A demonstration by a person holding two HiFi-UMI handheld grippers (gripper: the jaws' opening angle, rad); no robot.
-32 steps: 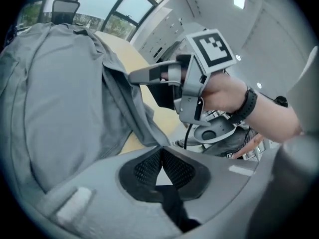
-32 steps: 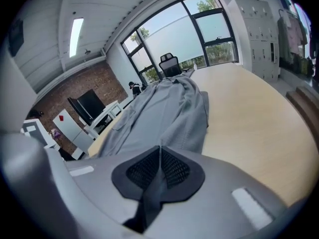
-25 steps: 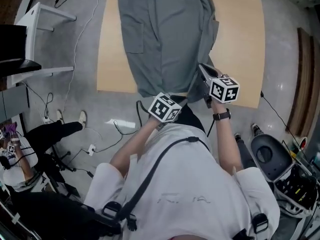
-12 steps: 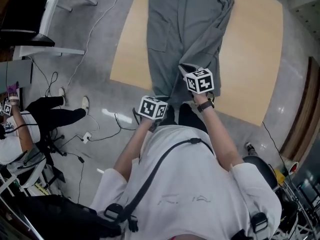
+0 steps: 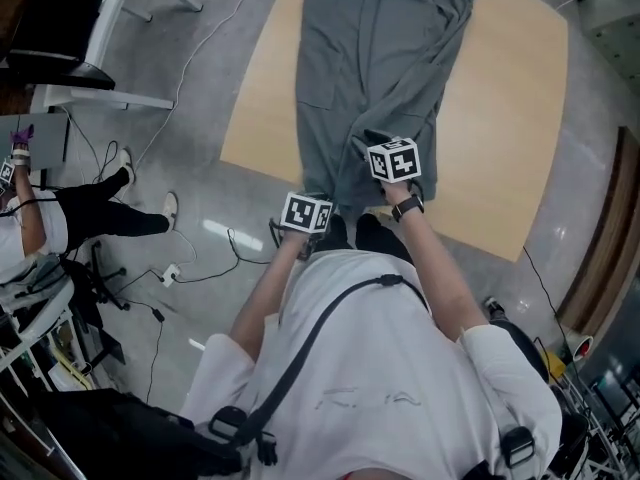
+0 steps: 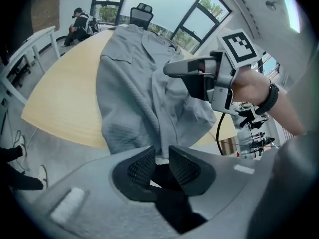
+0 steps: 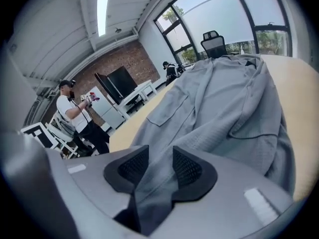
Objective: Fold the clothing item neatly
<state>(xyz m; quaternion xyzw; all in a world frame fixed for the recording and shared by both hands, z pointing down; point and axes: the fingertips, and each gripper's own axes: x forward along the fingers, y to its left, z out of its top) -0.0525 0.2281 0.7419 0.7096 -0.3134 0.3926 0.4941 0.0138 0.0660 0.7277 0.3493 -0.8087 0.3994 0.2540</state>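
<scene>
**Fingers (image 6: 141, 165) spread at the near hem of the grey garment (image 5: 372, 58)**

Left gripper (image 6: 160, 152) is at the near edge of the table (image 5: 500, 118), where the hem hangs over. Its jaws have just been opening and now stand apart. The hem edge reaches their tips but is not pinched. Right gripper (image 7: 160, 156), just to the right and a little farther, has also just been opening its jaws. A fold of the cloth runs loose between them. The garment lies lengthwise on the light wooden table, stretching toward the far side. Beyond the far end stands an office chair (image 7: 214, 38).
</scene>
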